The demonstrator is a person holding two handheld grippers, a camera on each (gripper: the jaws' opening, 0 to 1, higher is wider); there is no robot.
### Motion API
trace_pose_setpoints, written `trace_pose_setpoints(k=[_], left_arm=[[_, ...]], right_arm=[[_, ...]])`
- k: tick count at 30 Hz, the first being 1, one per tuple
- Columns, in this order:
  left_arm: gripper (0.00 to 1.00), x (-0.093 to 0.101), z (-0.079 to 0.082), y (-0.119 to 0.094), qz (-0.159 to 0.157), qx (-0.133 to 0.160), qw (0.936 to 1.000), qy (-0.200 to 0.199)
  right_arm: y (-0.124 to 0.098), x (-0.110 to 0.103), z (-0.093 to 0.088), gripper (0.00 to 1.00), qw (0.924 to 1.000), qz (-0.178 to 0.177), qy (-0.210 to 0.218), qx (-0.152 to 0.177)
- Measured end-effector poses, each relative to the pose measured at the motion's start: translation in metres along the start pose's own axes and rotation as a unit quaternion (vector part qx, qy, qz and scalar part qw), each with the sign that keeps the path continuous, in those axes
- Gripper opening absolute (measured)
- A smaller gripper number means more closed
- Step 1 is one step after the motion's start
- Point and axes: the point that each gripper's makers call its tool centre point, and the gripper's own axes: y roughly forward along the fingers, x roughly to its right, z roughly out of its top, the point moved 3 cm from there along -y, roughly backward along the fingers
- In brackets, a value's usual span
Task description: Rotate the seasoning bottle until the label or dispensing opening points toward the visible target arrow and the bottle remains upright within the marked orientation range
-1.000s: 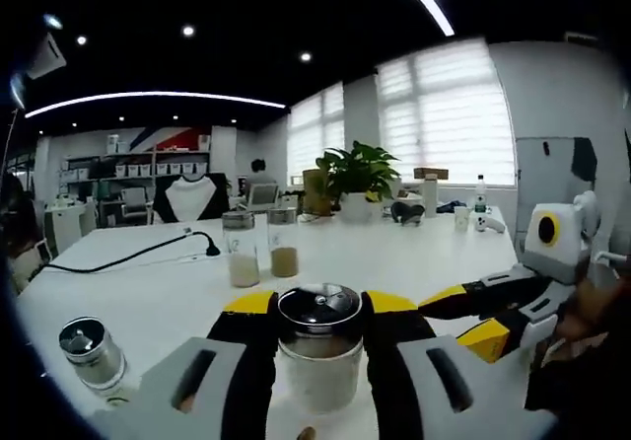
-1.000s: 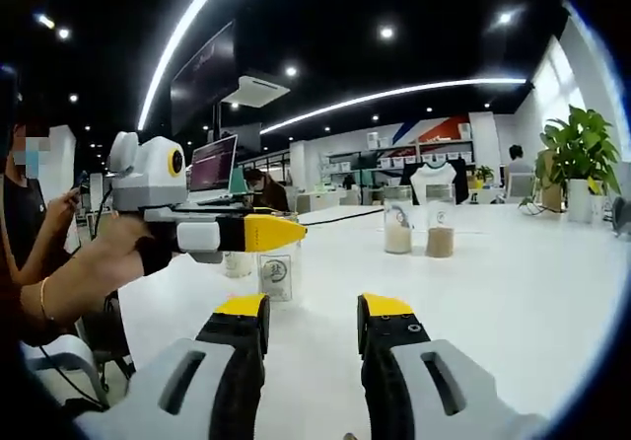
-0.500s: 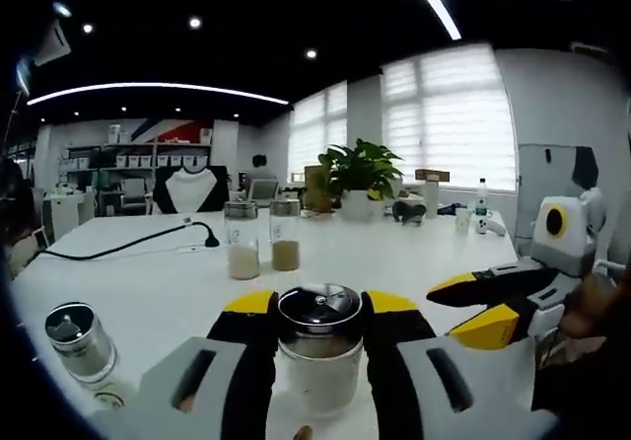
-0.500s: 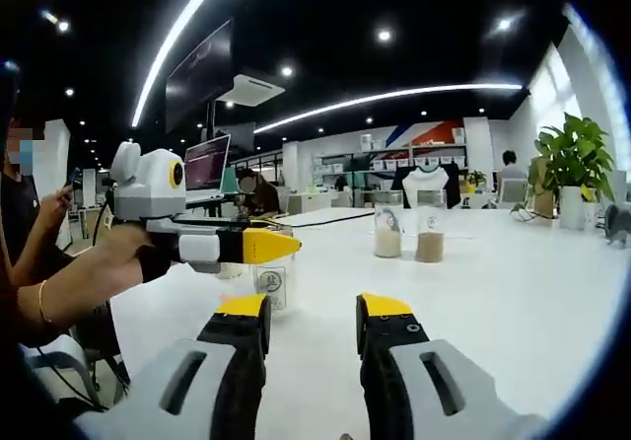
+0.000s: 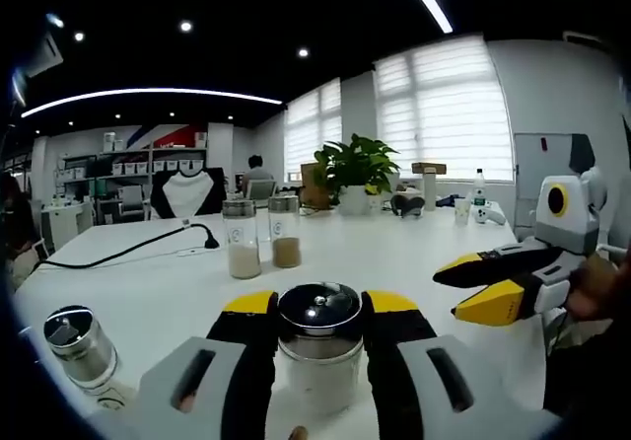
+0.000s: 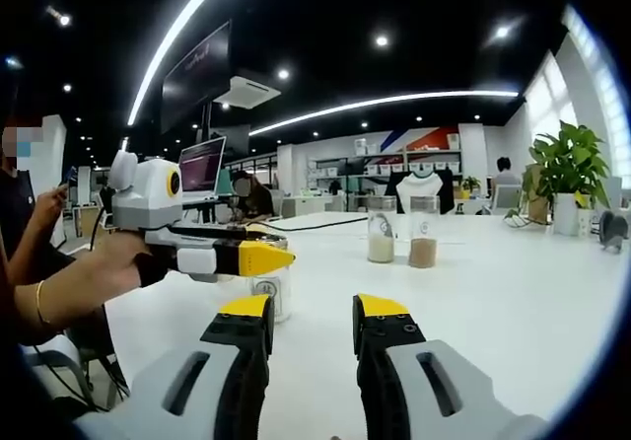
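While its yellow-tipped jaws stand closed against both sides of the seasoning bottle [image 5: 318,346], the left gripper [image 5: 317,312] has that bottle clamped between them. In the left gripper view the bottle is upright on the white worktop [image 5: 394,253], with a shiny metal cap on top and pale contents below. No label or target arrow can be made out on it.

Near left of that gripper, a second metal-capped shaker [image 5: 81,348] stands alone on the worktop. Farther off, two tall glass jars [image 5: 260,237] stand side by side, one holding pale powder, the other brown. A black cable [image 5: 118,254] runs across the worktop to their left. A potted plant [image 5: 358,172] sits at the far end, before blinds-covered windows.

The right gripper [image 5: 471,290] enters from the right with its jaws slightly parted and nothing between them.

In the right gripper view, the right gripper [image 6: 307,314] shows the same narrow gap, empty. A person's hand [image 6: 126,257] holds the left gripper [image 6: 264,258] on the left, with the bottle [image 6: 270,290] below its tip.
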Motion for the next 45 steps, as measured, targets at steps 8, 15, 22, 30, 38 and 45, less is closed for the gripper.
trace_pose_setpoints(k=[8, 15, 22, 30, 38, 45], left_arm=[[0.40, 0.001, 0.000, -0.006, 0.007, -0.017, 0.9991, 0.039], [0.43, -0.005, -0.005, -0.013, 0.023, -0.033, 0.9983, 0.043], [0.42, -0.012, -0.006, -0.023, 0.044, -0.034, 0.9980, 0.029], [0.36, -0.020, -0.012, -0.029, 0.073, -0.034, 0.9967, 0.006], [0.34, -0.025, -0.020, -0.030, 0.094, -0.039, 0.9948, -0.007], [0.33, -0.029, -0.020, -0.032, 0.107, -0.042, 0.9933, -0.007]], right_arm=[[-0.001, -0.003, 0.001, 0.30, 1.0000, 0.007, 0.006, 0.002], [0.000, -0.003, 0.001, 0.30, 0.9999, 0.009, 0.008, 0.002], [0.000, -0.006, 0.000, 0.30, 0.9999, 0.013, 0.011, 0.000], [-0.002, -0.007, 0.004, 0.29, 0.9998, 0.016, 0.014, 0.006], [-0.003, -0.004, 0.001, 0.29, 0.9998, 0.012, 0.015, 0.001], [-0.005, -0.004, -0.003, 0.29, 0.9997, 0.012, 0.020, -0.004]])
